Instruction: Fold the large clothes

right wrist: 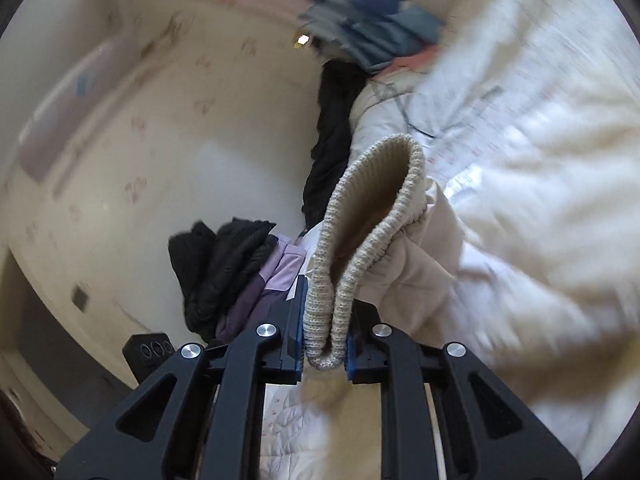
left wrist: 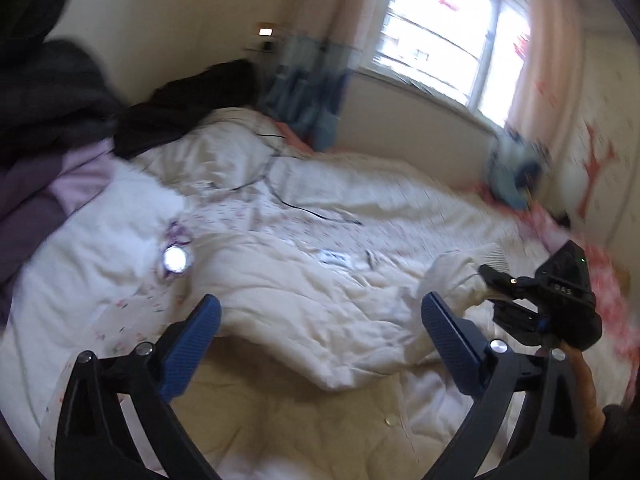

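Note:
A large cream padded jacket (left wrist: 304,312) lies spread on the bed, its beige lining (left wrist: 280,408) showing near me. My left gripper (left wrist: 320,316) is open and empty just above it. My right gripper (right wrist: 324,332) is shut on the jacket's ribbed knit cuff (right wrist: 360,240) and holds the sleeve (right wrist: 412,280) lifted. In the left wrist view the right gripper (left wrist: 490,276) shows at the right, holding the raised sleeve end (left wrist: 452,276).
A white quilt (left wrist: 360,200) covers the bed. Dark and purple clothes (left wrist: 48,128) are piled at the left, also seen in the right wrist view (right wrist: 232,272). Blue folded clothes (left wrist: 308,92) lie by the window wall. A thin black cable (left wrist: 304,208) lies on the quilt.

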The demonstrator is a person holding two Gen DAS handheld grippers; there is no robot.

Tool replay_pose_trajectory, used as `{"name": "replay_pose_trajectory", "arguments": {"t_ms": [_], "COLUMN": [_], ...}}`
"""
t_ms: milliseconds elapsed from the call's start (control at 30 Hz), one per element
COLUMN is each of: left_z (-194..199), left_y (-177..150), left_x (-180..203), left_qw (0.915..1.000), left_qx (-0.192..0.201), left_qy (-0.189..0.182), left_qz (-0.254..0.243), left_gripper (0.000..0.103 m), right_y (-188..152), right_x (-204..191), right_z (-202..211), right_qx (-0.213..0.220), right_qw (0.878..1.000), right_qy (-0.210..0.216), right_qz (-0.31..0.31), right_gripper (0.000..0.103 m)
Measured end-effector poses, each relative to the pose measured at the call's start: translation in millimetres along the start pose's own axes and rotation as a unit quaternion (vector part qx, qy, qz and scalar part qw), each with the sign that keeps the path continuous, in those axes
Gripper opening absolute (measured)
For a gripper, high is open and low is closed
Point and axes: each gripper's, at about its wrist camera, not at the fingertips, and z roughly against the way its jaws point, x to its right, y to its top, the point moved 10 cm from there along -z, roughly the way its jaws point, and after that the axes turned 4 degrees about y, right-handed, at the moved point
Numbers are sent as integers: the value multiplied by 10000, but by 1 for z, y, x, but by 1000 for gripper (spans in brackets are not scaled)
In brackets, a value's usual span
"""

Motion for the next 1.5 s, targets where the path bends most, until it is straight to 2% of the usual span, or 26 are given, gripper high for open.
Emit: {"name": "replay_pose_trajectory", "arguments": {"t_ms": [67,133,200,267,333,433,500,600,700,867,967,1033,1067,1133,1200,1233,1300,1400,1500], "left_z": [1,3,7,9,8,0,-11,-30,-45,-57,-60,-60,-60,-60,-63,-66,-70,-76,-78], "left_y": [3,3,5,3,1,-7,-15,-31,-44,-56,-56,-52,-50,-44,-43,-43,-43,-42,-43], "left_x": [-34,-58,-81,-93,-99,-98,-90,-78,-67,-49,-40,-29,-25,-16,-9,-7,-4,2,6], "left_qw": [9980,9942,9886,9839,9812,9816,9839,9858,9860,9859,9863,9880,9891,9906,9909,9906,9903,9906,9909], "left_qx": [-58,-50,13,23,-10,-202,-470,-897,-1182,-1373,-1339,-1243,-1169,-982,-953,-966,-961,-980,-1044], "left_qy": [72,187,251,261,260,338,435,684,750,818,888,890,890,957,949,964,1004,952,854], "left_qz": [631,1061,1484,1769,1913,1870,1667,1243,911,497,361,219,135,-15,-78,-88,-58,-35,54], "left_gripper": [96,96,96,96,96,96,96,96,96,96,96,96,96,96,96,96,96,96,96], "right_y": [21,48,74,96,104,102,81,39,2,-9,0,14,20,24,20,17,9,-8,-13], "right_x": [-36,-81,-119,-137,-125,-61,7,93,146,152,145,119,99,66,46,45,65,123,152], "right_z": [-18,-26,-20,-1,21,52,65,78,91,113,145,162,159,139,105,88,58,44,45], "right_qx": [-143,-114,76,303,422,421,119,-409,-638,-582,-382,39,147,109,-191,-352,-712,-1131,-1063], "right_qw": [9984,9940,9886,9838,9821,9839,9818,9718,9672,9676,9538,9457,9461,9438,9387,9375,9319,9093,9168], "right_qy": [-64,-9,65,-5,-290,-911,-1514,-2232,-2453,-2454,-2979,-3237,-3178,-3088,-3022,-3010,-3139,-3686,-3619], "right_qz": [538,1084,1500,1765,1812,1480,1139,636,158,-123,-29,304,605,1174,1648,1709,1673,1566,1313], "right_gripper": [14,14,14,14,14,14,14,14,14,25,33,36,38,51,59,60,60,58,54]}}
